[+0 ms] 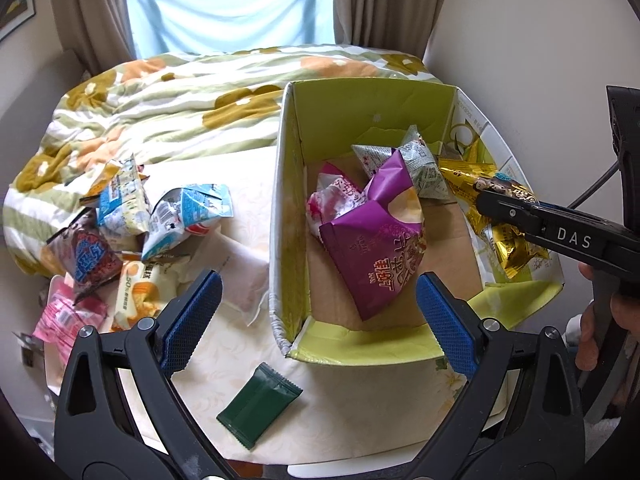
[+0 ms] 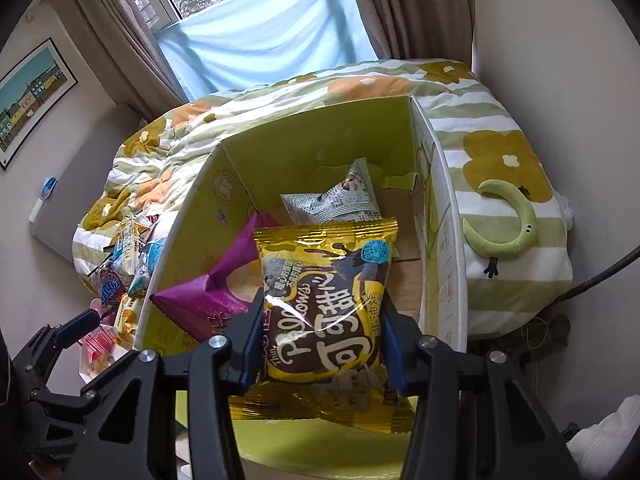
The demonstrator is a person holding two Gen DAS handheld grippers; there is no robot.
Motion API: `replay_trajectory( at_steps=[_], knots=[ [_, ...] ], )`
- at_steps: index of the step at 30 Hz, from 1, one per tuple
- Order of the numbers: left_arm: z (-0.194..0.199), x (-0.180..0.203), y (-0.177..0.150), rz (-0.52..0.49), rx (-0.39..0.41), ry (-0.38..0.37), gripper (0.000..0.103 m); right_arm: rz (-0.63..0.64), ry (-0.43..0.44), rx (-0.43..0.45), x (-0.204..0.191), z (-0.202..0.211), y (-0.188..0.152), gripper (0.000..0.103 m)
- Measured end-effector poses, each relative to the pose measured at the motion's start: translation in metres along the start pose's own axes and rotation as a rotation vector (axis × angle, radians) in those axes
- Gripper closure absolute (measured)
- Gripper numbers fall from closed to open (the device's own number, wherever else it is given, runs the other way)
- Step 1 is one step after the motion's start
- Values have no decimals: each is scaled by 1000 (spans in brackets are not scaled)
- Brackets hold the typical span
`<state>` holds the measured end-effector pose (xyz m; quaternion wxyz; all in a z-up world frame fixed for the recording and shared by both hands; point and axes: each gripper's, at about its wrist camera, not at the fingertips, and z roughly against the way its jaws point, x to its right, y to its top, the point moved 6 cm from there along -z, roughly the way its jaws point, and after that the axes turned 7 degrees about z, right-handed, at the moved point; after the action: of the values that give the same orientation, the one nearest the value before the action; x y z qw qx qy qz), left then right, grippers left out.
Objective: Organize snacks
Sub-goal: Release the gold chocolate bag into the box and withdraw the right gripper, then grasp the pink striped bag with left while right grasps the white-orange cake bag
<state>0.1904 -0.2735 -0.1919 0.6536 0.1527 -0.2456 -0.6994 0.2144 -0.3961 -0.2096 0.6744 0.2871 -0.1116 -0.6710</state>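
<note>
Left wrist view. The left gripper [image 1: 318, 314] stands with its blue pads [image 1: 192, 320] spread wide and nothing between them, above the near edge of an open cardboard box [image 1: 288, 208] with green flaps. Inside the box lie a purple snack bag [image 1: 376, 248], a pink-and-white packet [image 1: 336, 196] and a grey printed packet [image 1: 420, 164]. At the box's right side, the right gripper [image 1: 486, 204] clamps a gold foil bag [image 1: 472, 184]. A dark green sachet [image 1: 260, 404] lies alone on the table [image 1: 248, 200] before the box. A heap of mixed snack packets [image 1: 132, 228] sits to the left. A flowered quilt [image 1: 180, 96] lies behind.
</note>
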Motion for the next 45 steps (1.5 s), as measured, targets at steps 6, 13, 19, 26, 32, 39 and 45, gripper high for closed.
replay_trajectory(
  at_steps=[6, 13, 19, 26, 32, 39, 45],
  knots=[
    [5, -10, -18, 14, -12, 11, 6, -17, 34, 106, 0, 16, -5, 0],
    [21, -24, -28, 34, 2, 13, 6, 58, 1, 146, -15, 36, -10, 0],
    [48, -44, -26, 55, 45, 43, 6, 139, -34, 122, -36, 49, -11, 0],
    [82, -87, -33, 113, 104, 126, 6, 194, -6, 141, -72, 67, -8, 0],
    [101, -143, -47, 163, 138, 170, 6, 258, 31, 148, -123, 68, -6, 0],
    [110, -220, -57, 190, 132, 216, 6, 265, 67, 148, -194, 50, -7, 0],
    [96, -286, -60, 151, 100, 251, 6, 252, 75, 121, -251, 20, -11, 0]
  ],
)
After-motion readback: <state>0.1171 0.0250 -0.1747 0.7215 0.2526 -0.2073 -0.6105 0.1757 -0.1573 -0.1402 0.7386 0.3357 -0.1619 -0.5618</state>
